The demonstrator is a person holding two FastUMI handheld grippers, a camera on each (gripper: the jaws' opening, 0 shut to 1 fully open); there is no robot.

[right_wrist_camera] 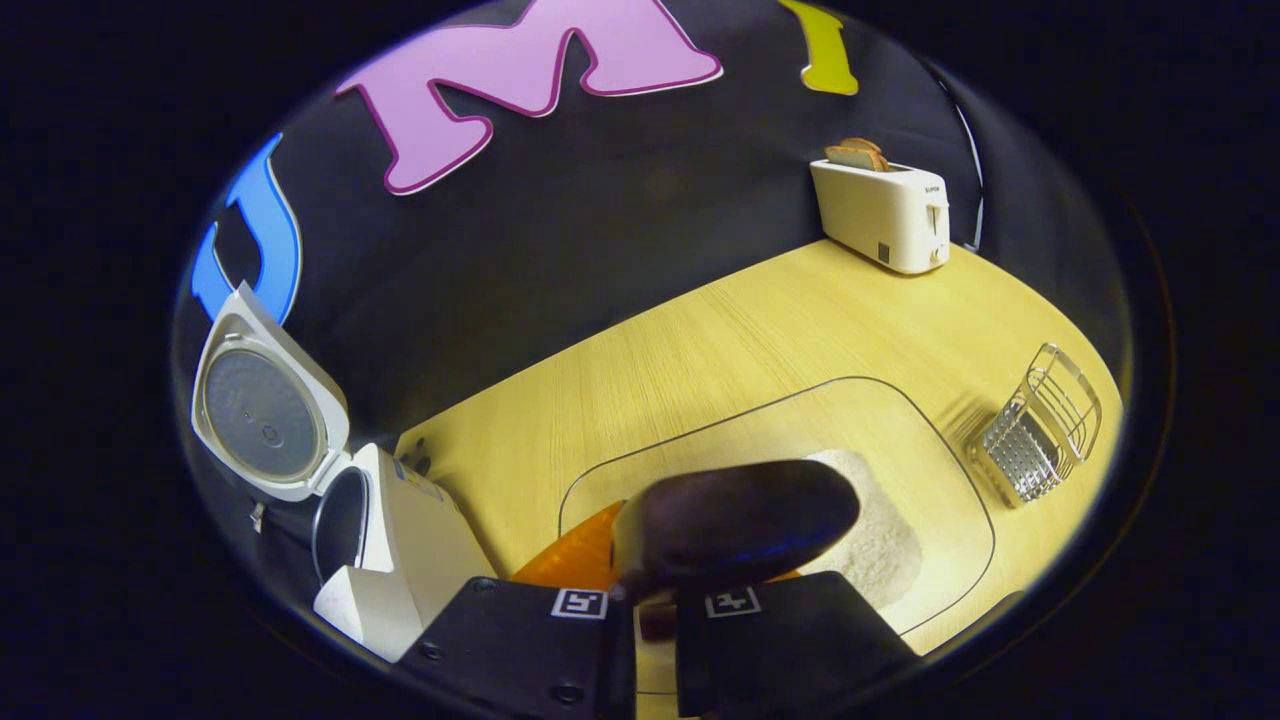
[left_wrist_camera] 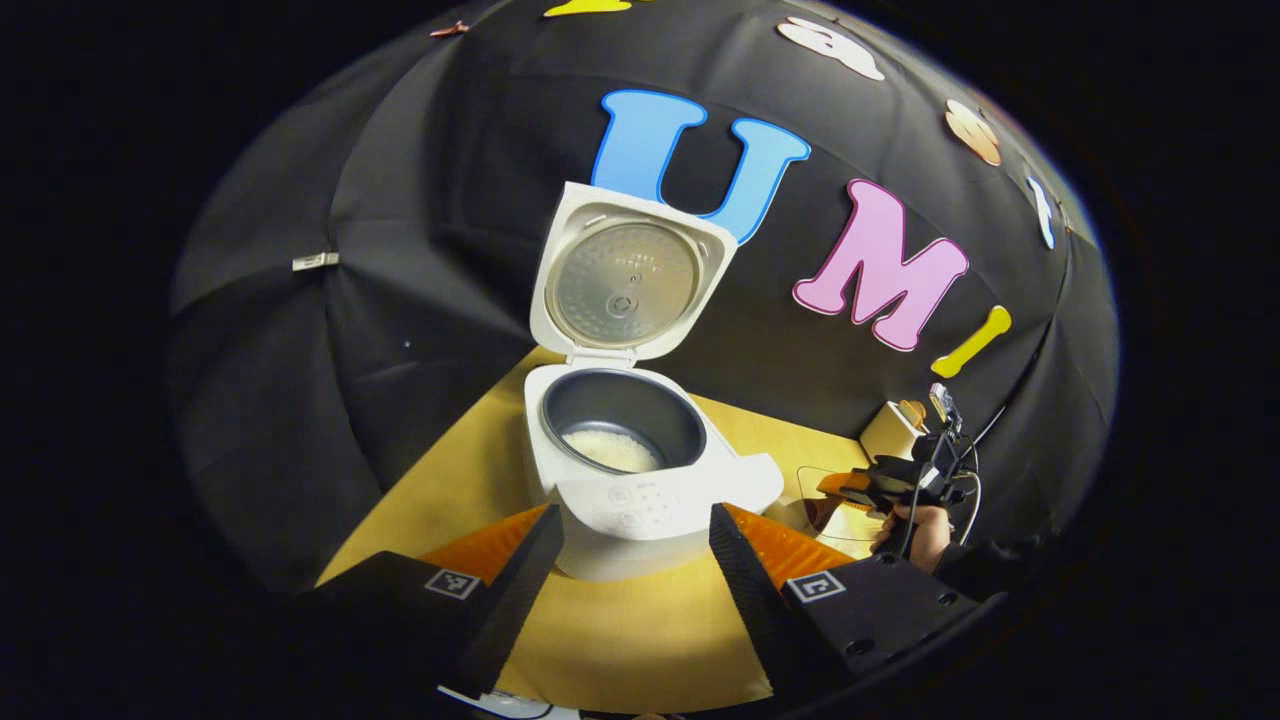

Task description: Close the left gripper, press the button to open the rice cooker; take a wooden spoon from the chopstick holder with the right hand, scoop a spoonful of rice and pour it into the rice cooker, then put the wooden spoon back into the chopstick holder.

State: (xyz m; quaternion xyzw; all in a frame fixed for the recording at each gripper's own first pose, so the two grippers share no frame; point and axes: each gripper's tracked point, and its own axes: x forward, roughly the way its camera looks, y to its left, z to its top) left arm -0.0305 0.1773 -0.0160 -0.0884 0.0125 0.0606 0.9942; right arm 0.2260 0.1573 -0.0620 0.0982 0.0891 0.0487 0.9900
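Observation:
The white rice cooker [left_wrist_camera: 640,500] stands with its lid [left_wrist_camera: 625,280] raised, and a little rice [left_wrist_camera: 612,450] lies in its dark pot. My left gripper [left_wrist_camera: 635,585] is open just in front of the cooker's control panel, its fingers apart and holding nothing. My right gripper [right_wrist_camera: 655,605] is shut on the handle of a dark wooden spoon [right_wrist_camera: 740,520], whose bowl hovers over the rice pile [right_wrist_camera: 880,545] in a clear glass dish [right_wrist_camera: 760,400]. The wire chopstick holder [right_wrist_camera: 1040,425] stands to the right of the dish. The right gripper [left_wrist_camera: 905,480] also appears far right, held by a hand.
A white toaster [right_wrist_camera: 880,215] with bread in it stands at the back of the wooden table [right_wrist_camera: 700,340]. The cooker [right_wrist_camera: 390,550] with its upright lid [right_wrist_camera: 265,400] sits left of the dish. Black cloth walls close in behind.

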